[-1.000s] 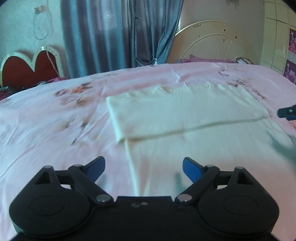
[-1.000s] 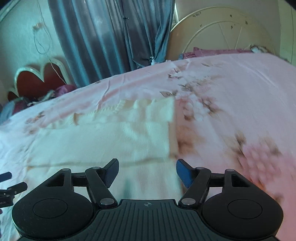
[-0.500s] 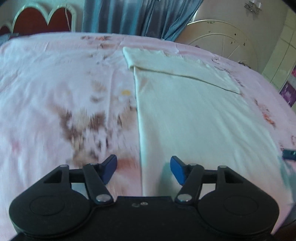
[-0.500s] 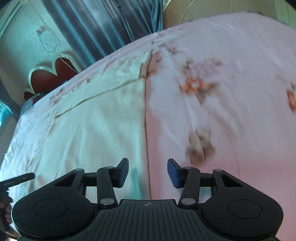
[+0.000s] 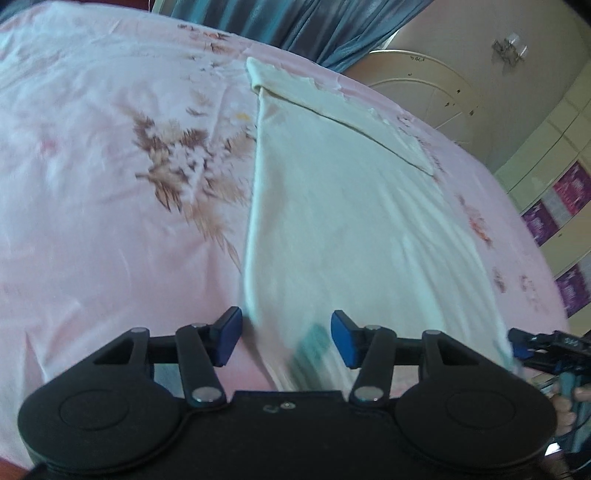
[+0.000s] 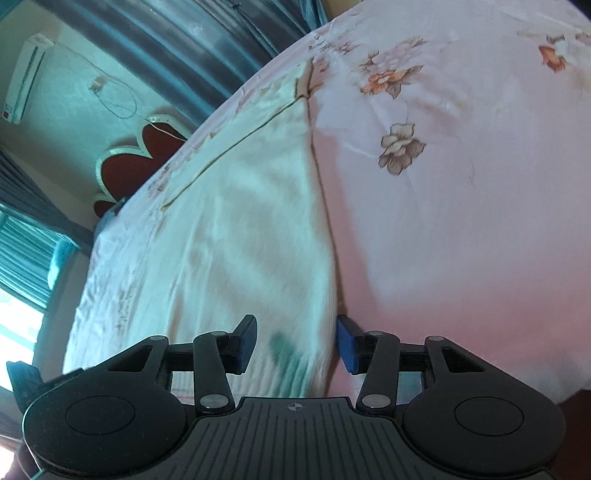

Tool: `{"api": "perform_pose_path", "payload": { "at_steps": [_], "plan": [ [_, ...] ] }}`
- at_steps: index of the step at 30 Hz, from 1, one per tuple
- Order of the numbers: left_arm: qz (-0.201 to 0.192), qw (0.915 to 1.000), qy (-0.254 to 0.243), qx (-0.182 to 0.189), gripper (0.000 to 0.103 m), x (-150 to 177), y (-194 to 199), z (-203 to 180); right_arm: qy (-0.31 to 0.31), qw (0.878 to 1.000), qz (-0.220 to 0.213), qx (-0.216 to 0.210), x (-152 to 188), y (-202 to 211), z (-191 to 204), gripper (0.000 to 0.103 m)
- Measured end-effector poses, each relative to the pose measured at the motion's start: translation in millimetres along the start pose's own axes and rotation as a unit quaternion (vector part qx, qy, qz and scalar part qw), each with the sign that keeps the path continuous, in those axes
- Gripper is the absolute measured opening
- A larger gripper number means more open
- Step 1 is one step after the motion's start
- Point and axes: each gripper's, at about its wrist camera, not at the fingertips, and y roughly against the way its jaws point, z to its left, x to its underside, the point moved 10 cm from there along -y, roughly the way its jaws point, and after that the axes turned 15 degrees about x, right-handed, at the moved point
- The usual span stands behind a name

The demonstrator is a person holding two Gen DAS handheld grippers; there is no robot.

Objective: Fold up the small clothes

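A cream garment (image 5: 351, 229) lies flat on the pink floral bedsheet (image 5: 110, 184), its far end folded over in a band (image 5: 332, 99). My left gripper (image 5: 286, 339) sits low at the garment's near left corner. Its jaws are closing, and the cloth's edge lies between the blue pads without being pinched. In the right wrist view the garment (image 6: 251, 229) runs away from me, and its right edge lies between the pads of my right gripper (image 6: 295, 343), still with a gap. The right gripper's tips (image 5: 532, 347) also show at the cloth's other near corner.
Grey-blue curtains (image 5: 314, 26) hang behind the bed, beside a round cream headboard (image 5: 424, 85) and a wardrobe (image 5: 554, 166). A red heart-shaped piece (image 6: 125, 173) and a wall air conditioner (image 6: 26, 81) lie to the left. A person's hand (image 5: 565, 402) holds the right gripper.
Both grippers have drawn back from the folded far end to the garment's near corners, rolling outward as they went. Their jaws have narrowed around the cloth's side edges.
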Motion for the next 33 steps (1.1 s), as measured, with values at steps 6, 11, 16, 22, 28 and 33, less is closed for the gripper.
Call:
{"api": "perform_pose_path", "payload": {
  "at_steps": [6,11,16,22,28,33],
  "plan": [
    [-0.008,0.9976,0.041,0.056,0.048,2,-7,2,-0.026,0.999,-0.009,-0.018,-7,-3,-7,0.047],
    [-0.007,0.9950,0.059,0.080,0.039,-5,-15,6,-0.039,0.998,0.007,-0.039,-16,-13,-13,0.031],
    [0.000,0.9957,0.054,0.075,0.027,-3,-17,6,-0.028,0.998,0.020,-0.055,-6,-14,-12,0.022],
    [0.001,0.9978,0.039,0.053,0.004,-2,-16,11,-0.019,0.998,0.017,-0.064,-7,-15,-4,0.002],
    [-0.028,0.9981,0.040,0.039,0.003,-1,-6,17,-0.021,0.998,-0.004,-0.062,-12,-6,-10,0.002],
    [-0.036,0.9974,0.046,0.042,0.003,-4,-4,17,-0.026,0.996,-0.013,-0.079,-17,-3,-6,0.002]
  ]
}}
